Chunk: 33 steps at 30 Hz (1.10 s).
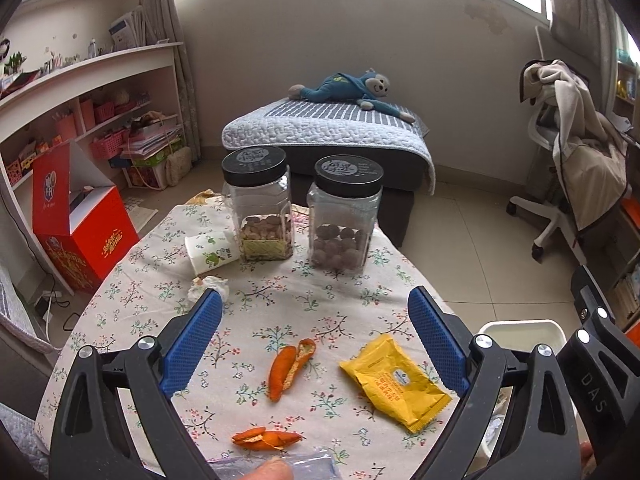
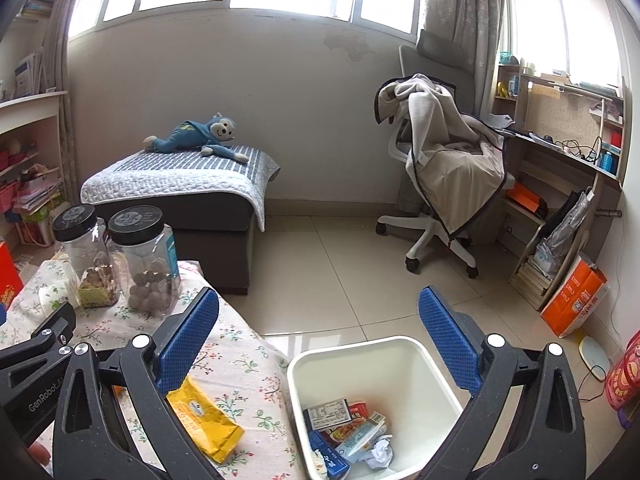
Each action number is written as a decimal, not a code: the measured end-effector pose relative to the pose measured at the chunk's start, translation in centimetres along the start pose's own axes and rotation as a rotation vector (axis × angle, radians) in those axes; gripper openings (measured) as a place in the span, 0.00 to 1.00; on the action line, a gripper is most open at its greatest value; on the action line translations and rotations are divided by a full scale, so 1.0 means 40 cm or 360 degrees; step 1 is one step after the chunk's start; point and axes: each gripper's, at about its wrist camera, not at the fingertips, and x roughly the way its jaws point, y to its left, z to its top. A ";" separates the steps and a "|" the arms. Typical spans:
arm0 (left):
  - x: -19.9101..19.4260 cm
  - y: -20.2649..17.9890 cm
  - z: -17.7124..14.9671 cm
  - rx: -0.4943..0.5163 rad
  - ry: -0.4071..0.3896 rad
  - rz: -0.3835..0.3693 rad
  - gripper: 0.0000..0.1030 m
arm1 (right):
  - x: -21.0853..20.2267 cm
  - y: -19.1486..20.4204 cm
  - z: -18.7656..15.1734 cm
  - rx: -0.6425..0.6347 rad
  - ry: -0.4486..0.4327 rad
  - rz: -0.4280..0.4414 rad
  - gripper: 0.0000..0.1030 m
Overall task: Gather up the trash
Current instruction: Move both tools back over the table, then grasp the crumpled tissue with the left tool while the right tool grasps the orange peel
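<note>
Trash on the floral tablecloth point(image 1: 280, 300): yellow wrapper point(image 1: 394, 384) just inside the left gripper's point(image 1: 316, 340) right finger, two orange peels point(image 1: 290, 364) point(image 1: 266, 438) between its fingers, crumpled tissue point(image 1: 208, 286) beyond its left fingertip. Left gripper spread wide, holding nothing. Right gripper point(image 2: 318, 336) likewise released and empty, above the white bin point(image 2: 436, 372), which holds cartons and paper. Two lidded jars point(image 1: 260, 204) point(image 1: 344, 216) stand beyond the left gripper.

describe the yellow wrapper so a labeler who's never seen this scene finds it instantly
Start at the table with the floral cloth, then go to its near edge beside the white bin. The yellow wrapper lies flat there, right of the orange peels. It is the only flat, printed yellow packet; the peels are curled and orange.
</note>
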 end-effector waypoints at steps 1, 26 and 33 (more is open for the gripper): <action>0.013 0.017 -0.002 -0.0004 0.0022 0.0024 0.89 | 0.003 0.017 -0.002 -0.0012 0.0008 0.0019 0.93; 0.555 0.369 -0.050 -0.0104 0.0625 0.0061 0.89 | 0.214 0.346 -0.119 -0.0288 0.0684 0.0501 0.93; 0.597 0.370 -0.071 -0.0014 0.0574 0.0063 0.57 | 0.255 0.457 -0.199 -0.0367 0.0972 0.0681 0.91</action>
